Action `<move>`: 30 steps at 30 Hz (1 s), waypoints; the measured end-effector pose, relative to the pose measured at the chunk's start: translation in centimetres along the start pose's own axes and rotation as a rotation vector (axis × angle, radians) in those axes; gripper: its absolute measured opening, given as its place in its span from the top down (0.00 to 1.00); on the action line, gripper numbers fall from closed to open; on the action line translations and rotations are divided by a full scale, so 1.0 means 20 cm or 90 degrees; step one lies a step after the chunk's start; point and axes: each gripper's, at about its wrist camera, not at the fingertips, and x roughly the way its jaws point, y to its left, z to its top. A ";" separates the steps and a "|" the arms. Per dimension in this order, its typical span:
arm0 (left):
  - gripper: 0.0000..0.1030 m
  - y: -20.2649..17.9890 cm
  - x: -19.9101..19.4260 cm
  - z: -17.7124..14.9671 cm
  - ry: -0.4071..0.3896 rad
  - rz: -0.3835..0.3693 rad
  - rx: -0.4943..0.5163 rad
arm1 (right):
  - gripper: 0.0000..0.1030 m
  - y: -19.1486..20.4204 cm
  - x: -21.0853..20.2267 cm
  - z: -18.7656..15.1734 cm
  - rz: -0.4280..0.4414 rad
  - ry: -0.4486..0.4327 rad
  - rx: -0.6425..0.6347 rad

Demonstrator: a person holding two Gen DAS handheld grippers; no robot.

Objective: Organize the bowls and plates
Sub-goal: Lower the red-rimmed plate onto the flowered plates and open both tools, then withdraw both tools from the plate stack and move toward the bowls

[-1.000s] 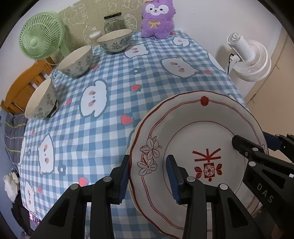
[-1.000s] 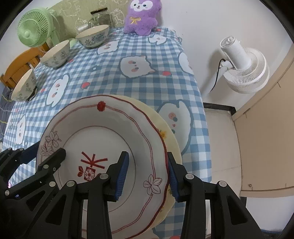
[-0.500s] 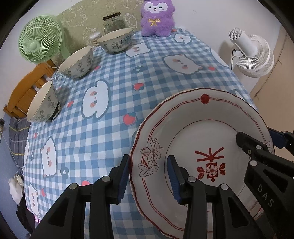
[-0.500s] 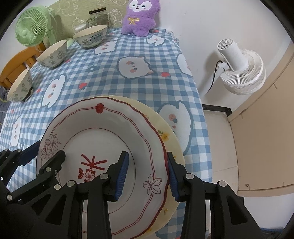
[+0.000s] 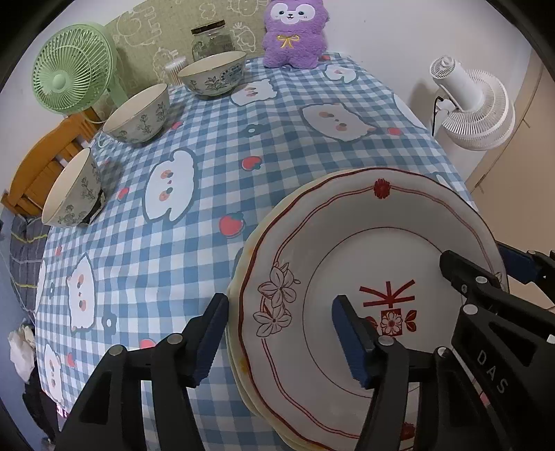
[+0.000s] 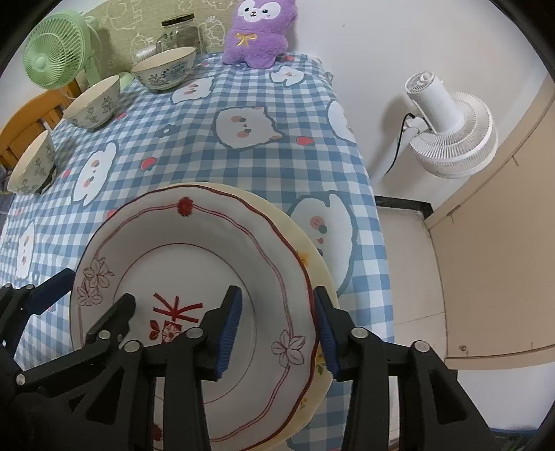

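Left gripper: jaws opening, set astride the left rim of the red-patterned plate, pads clear of it. Right gripper: jaws opening, straddling the right rim; pad contact cannot be told. The red-patterned plate is stacked on a cream plate at the near right of the checked tabletop. Three bowls are ranged along the far left: nearest bowl, tilted; middle bowl; farthest bowl. Behind: glass jar, purple plush, green fan.
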 end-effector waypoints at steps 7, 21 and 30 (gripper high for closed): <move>0.30 0.02 -0.02 0.01 0.011 -0.033 -0.017 | 0.40 -0.01 -0.05 0.02 0.027 -0.007 0.012; 0.20 0.02 -0.26 0.04 -0.045 -0.069 -0.018 | 0.36 0.00 -0.30 0.05 0.042 -0.046 0.026; 0.21 0.05 -0.49 0.06 -0.109 -0.079 -0.019 | 0.35 -0.01 -0.53 0.06 0.038 -0.102 0.054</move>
